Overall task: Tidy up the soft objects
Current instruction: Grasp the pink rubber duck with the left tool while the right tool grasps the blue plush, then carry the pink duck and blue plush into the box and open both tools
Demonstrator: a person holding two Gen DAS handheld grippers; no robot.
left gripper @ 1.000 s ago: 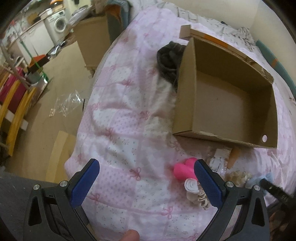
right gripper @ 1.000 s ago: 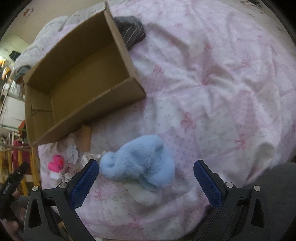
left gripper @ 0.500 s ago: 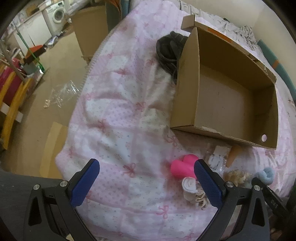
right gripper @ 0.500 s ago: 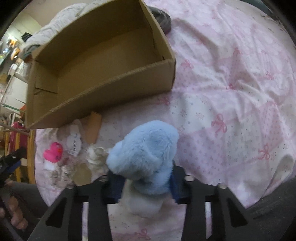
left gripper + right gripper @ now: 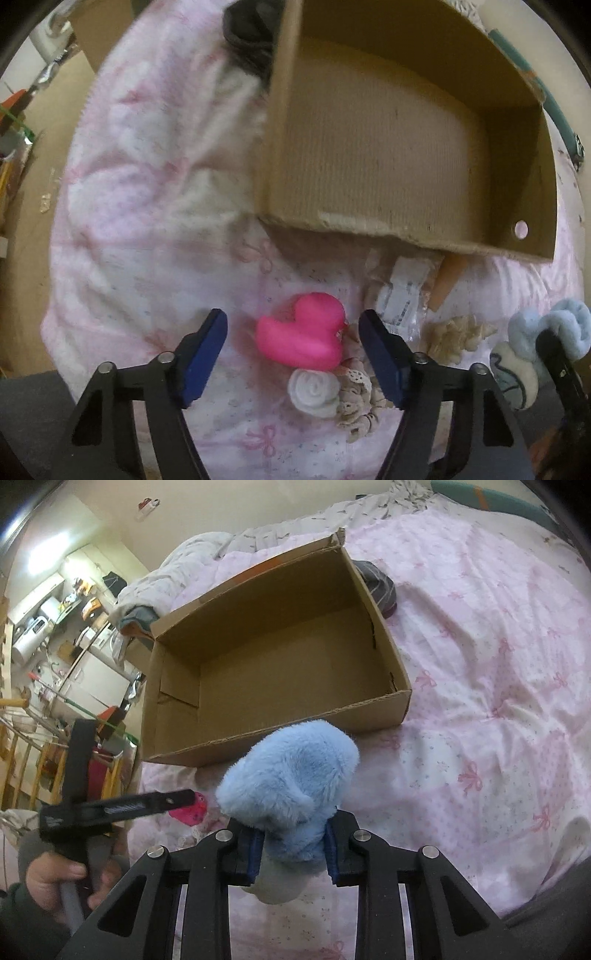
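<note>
Right gripper (image 5: 291, 849), lower centre, squeezes tighter on the fluffy blue plush toy (image 5: 291, 786). Left gripper (image 5: 293, 352) is closing around the pink rubber duck (image 5: 304, 341), not yet touching.

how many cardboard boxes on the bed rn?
1. The open cardboard box sits on the pink bedspread, just beyond the pink duck and the blue plush toy. It looks empty. Others could be out of frame.
</note>
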